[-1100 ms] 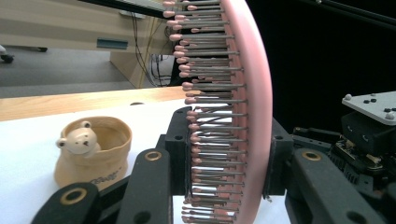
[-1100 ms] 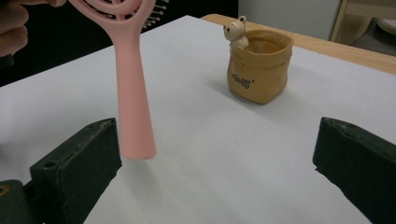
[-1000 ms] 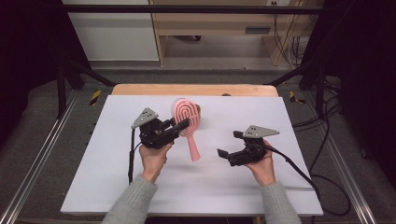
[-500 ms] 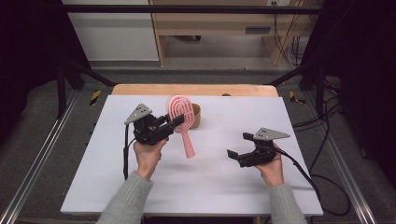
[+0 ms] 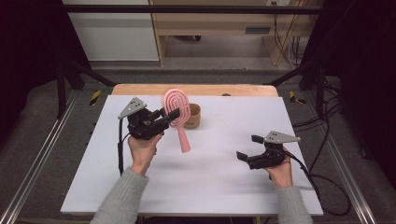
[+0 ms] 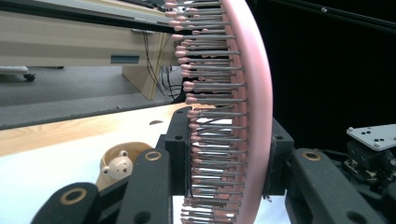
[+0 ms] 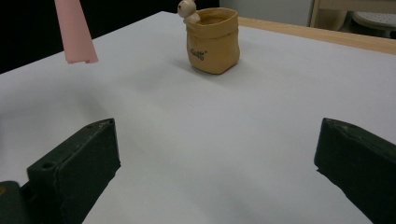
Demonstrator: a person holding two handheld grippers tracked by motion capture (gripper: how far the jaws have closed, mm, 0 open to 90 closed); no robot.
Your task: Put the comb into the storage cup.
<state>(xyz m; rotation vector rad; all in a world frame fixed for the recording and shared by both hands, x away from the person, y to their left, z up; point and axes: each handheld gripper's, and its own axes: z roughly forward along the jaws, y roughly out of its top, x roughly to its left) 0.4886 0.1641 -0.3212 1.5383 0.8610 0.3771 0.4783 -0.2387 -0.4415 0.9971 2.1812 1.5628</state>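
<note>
Brush [image 5: 178, 111]: pink plastic, oval head with looped ridges on its back, tapering to a flat-ended handle; bristles thin and dark with rounded pink tips, set in rows, seen edge-on in the left gripper view [image 6: 219, 116]; head's top and bottom cut off by that frame. Left gripper [image 5: 170, 115] clamps the head, one black jaw against the bristle side, the other against the smooth back; brush is held off the table, above its far-left part. Long axis close to vertical in the high view, head up and away from the person, handle hanging down toward the white tabletop [image 5: 224, 140]; handle end alone enters the right gripper view [image 7: 74, 32], clear of the surface. Cup [image 5: 191, 115]: tan, sack-shaped, soft wrinkled rim, small bear figure on its lip [image 7: 188, 11]; lettering on its side too small to read; it stands just behind the brush, partly hidden by the head from above. Right gripper [image 5: 250, 147]: jaws spread wide, nothing between them, low over the table's right side, well apart from brush and cup; matte black blocks, one with a screw hole.
</note>
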